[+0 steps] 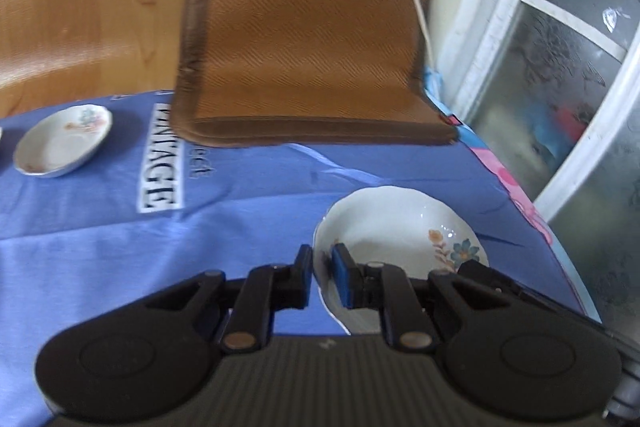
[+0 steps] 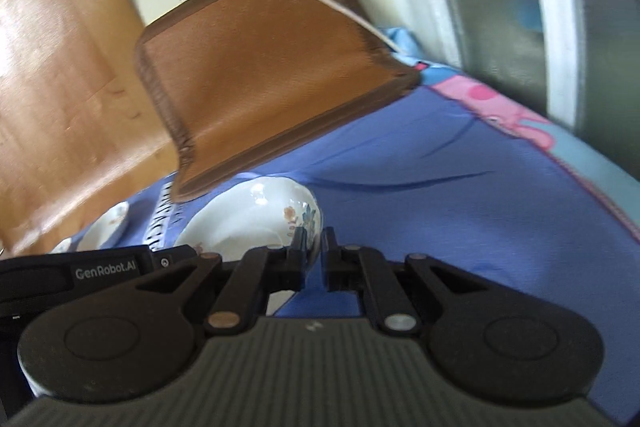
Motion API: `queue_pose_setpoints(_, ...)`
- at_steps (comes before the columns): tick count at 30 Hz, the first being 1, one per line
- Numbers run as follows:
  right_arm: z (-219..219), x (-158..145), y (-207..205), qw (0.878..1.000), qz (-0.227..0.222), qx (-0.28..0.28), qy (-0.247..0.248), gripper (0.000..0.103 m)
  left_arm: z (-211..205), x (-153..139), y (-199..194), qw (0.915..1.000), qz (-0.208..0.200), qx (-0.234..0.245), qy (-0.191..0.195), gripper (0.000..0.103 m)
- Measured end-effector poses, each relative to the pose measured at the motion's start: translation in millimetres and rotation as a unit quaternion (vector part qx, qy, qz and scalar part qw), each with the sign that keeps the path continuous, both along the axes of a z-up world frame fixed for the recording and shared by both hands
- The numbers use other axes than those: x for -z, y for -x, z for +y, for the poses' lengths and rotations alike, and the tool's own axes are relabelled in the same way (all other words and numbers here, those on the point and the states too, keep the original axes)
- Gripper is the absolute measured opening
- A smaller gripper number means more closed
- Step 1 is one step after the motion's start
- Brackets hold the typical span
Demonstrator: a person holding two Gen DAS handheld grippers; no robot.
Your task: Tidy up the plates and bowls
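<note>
Both tongs pinch one floral bowl by its rim: left tongs at nine o'clock, right tongs at three. Bowl hangs over a blue cloth.

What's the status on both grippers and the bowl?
Left gripper and right gripper both shut on white floral porcelain bowl rim. Second white dish sits apart. Path clear.

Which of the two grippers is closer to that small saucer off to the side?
Left. The left gripper pinches the rim of the floral bowl on the side facing the saucer; the right gripper pinches the far rim.
</note>
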State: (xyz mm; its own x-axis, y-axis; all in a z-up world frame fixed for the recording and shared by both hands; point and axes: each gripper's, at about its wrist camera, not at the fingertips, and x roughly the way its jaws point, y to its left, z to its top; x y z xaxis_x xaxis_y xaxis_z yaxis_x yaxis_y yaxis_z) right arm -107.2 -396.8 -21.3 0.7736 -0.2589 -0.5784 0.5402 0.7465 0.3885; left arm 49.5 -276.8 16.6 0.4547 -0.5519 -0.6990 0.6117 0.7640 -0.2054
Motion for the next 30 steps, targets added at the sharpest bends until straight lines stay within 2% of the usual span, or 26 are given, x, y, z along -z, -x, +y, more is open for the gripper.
queue_pose_setpoints(4,-13.6,5.1,11.7,1.000,0.002,0.016,-0.006,0.010,-21.2,2.3,9.4,0.9999,-0.004,0.010,-0.011,0.013)
queue_pose_setpoints(10,-12.5,13.6,12.2,1.000,0.010,0.019,0.001,0.014,-30.6,12.2,11.7,0.9994,-0.008,0.011,-0.033,0.014)
queue_pose_setpoints(15,-7.5,11.7,10.5,1.000,0.008,0.020,0.015,0.021,-21.7,2.1,15.1,0.9991,-0.034,0.006,-0.024,0.026)
queue_pose_setpoints(19,-0.7,1.9,19.7,0.997,-0.024,0.054,0.041,0.021,0.5,-10.2,12.9,0.9988,-0.048,-0.007,-0.005,0.027)
queue_pose_setpoints(22,10.3,-8.7,20.1,0.995,-0.050,0.054,0.063,0.021,24.3,-14.6,5.9,0.9985,-0.049,-0.025,0.005,0.027)
queue_pose_setpoints(26,32.4,-18.6,5.1,0.995,-0.066,0.004,0.073,0.021,69.0,-14.1,-7.7,0.9955,-0.065,-0.069,0.006,0.027)
queue_pose_setpoints(30,61.2,-21.5,-25.1,0.994,-0.064,-0.072,0.058,0.021,125.7,-9.0,-27.4,0.9870,-0.082,-0.139,-0.004,0.027)
